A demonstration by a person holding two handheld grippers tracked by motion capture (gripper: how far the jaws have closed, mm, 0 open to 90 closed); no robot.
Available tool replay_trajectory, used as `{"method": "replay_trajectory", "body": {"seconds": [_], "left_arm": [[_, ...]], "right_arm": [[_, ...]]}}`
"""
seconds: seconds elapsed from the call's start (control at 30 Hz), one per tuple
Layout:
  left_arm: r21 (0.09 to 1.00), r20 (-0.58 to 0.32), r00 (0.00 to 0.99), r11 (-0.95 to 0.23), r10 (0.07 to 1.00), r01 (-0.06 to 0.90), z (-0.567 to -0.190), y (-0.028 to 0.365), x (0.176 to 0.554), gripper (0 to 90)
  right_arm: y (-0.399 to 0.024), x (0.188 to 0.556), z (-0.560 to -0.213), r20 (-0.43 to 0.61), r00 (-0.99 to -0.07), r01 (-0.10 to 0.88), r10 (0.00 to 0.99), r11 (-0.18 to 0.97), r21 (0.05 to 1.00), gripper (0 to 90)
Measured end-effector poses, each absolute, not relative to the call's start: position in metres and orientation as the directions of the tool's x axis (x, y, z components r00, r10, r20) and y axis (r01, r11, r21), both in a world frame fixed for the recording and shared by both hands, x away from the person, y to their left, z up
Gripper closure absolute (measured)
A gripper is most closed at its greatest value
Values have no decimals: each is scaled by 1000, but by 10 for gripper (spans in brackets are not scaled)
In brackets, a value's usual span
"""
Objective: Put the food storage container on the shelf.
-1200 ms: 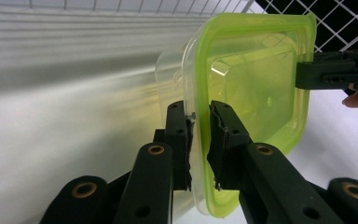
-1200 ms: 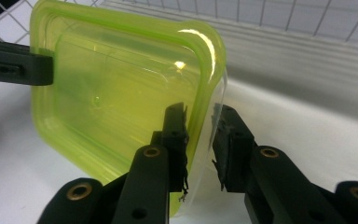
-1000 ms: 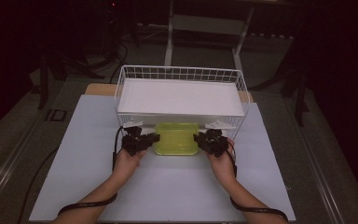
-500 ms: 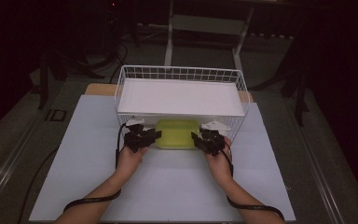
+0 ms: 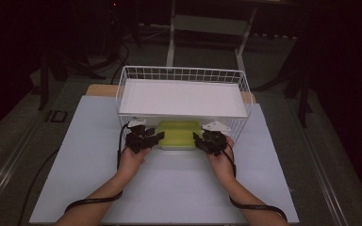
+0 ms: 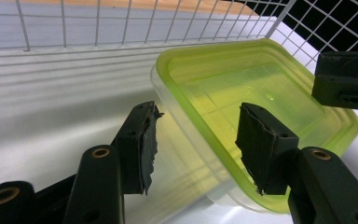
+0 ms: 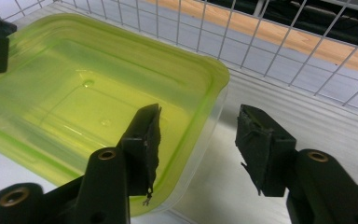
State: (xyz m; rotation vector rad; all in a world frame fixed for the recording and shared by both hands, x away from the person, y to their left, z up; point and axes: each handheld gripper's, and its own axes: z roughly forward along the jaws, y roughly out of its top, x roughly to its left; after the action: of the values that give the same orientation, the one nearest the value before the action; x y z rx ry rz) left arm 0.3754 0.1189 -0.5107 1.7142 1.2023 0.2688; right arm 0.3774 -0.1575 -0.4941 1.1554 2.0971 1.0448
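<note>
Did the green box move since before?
Yes. The green box slid away from the person, further in under the white shelf of the wire basket; more of it lies beneath the shelf's front edge now.

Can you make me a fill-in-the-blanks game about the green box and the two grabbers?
1. The lid of the plastic container is colored ____.
2. The container sits partly under a white wire ____.
3. The left gripper has its fingers ____ around the container's edge, not pressing it.
4. The right gripper is at the container's ____ end in the high view.

Missing words: green; basket; open; right
</note>
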Motion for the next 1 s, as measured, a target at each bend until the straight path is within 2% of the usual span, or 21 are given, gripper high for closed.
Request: {"method": "replay_trajectory", "body": {"seconds": [0.37,0.43,0.53,0.63,0.67,0.7,0.73,0.77,0.8,0.83,0.87,0.9,0.97,1.0], "left_arm": [[814,-348,527,-30,775,581,-496,128,354,465],[816,-353,538,-28,766,577,-493,130,348,465],[820,-347,545,-34,764,571,-490,132,336,450],[812,-347,543,-45,764,582,-489,133,328,411],[800,-375,544,-34,751,599,-490,134,317,385],[800,-375,544,-34,751,599,-490,134,317,376],[802,-397,581,-40,711,597,-492,137,311,345],[802,-397,581,-40,711,597,-492,137,311,315],[812,-387,613,-61,689,580,-492,138,304,287],[812,-387,613,-61,689,580,-492,138,304,281],[830,-359,645,-85,675,551,-492,139,297,254],[830,-359,645,-85,675,551,-492,139,297,236],[851,-329,655,-87,681,518,-492,140,290,143],[861,-312,659,-91,684,501,-492,141,287,143]], "right_arm": [[-166,359,-485,-4,-520,484,854,299,822,480],[-166,352,-483,31,-532,497,846,282,820,488],[-162,341,-480,31,-563,488,826,302,819,523],[-159,336,-479,32,-582,486,812,316,815,573],[-152,329,-480,23,-609,478,793,344,808,657],[-152,329,-480,23,-609,478,793,344,808,657],[-148,326,-481,39,-622,484,782,346,804,746],[-148,326,-481,39,-622,484,782,346,804,746],[-144,324,-482,26,-635,475,772,364,801,845],[-144,324,-482,26,-635,475,772,364,801,845],[-139,322,-485,24,-643,475,765,374,797,898],[-139,322,-485,24,-643,475,765,374,797,898],[-134,322,-488,34,-647,485,762,377,789,899],[-132,323,-490,38,-649,489,760,379,786,899]]}}
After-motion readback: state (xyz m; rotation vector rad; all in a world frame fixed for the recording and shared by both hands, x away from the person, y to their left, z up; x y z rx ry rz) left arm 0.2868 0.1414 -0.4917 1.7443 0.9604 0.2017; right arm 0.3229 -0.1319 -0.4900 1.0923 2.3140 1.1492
